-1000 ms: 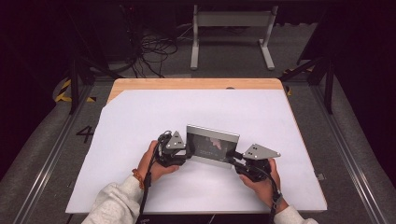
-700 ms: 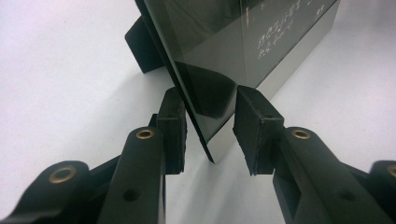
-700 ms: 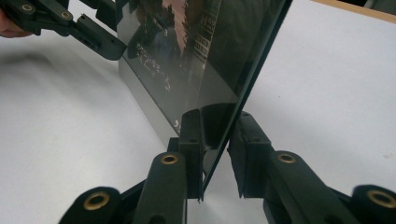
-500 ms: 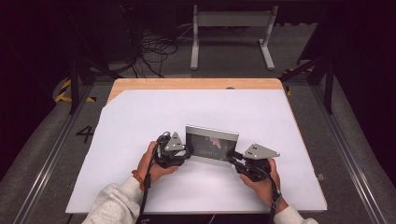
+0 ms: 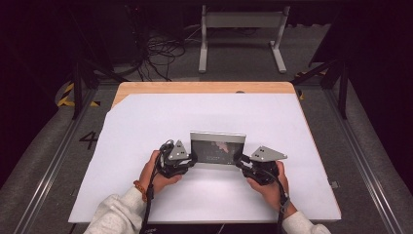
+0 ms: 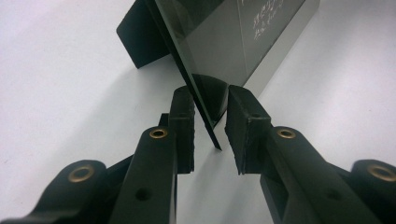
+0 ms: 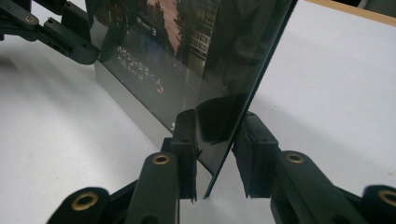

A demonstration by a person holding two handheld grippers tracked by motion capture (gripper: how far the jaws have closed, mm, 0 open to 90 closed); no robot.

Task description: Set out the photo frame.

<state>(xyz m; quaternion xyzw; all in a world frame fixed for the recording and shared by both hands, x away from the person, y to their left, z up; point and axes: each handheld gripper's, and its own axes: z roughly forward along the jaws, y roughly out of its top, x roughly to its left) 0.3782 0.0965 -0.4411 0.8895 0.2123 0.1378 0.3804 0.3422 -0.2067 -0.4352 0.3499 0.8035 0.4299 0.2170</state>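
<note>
Picture frame (image 5: 217,149) stands upright on the white sheet (image 5: 146,122), near-centre of the table, a dark print behind its glass. Placement is the same as a second ago. Left gripper (image 5: 191,160) has just been closing, its narrow gap straddling the frame's left edge. Right gripper (image 5: 239,161) has just been opening, straddling the right edge; whether the pads touch, I cannot tell.

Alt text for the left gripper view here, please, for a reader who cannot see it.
The left gripper, whose two black jaws have just been closing, straddles the thin lower corner of a glossy picture frame standing on a white table, with gaps visible on both sides of the edge. A dark stand props the frame from behind.
</note>
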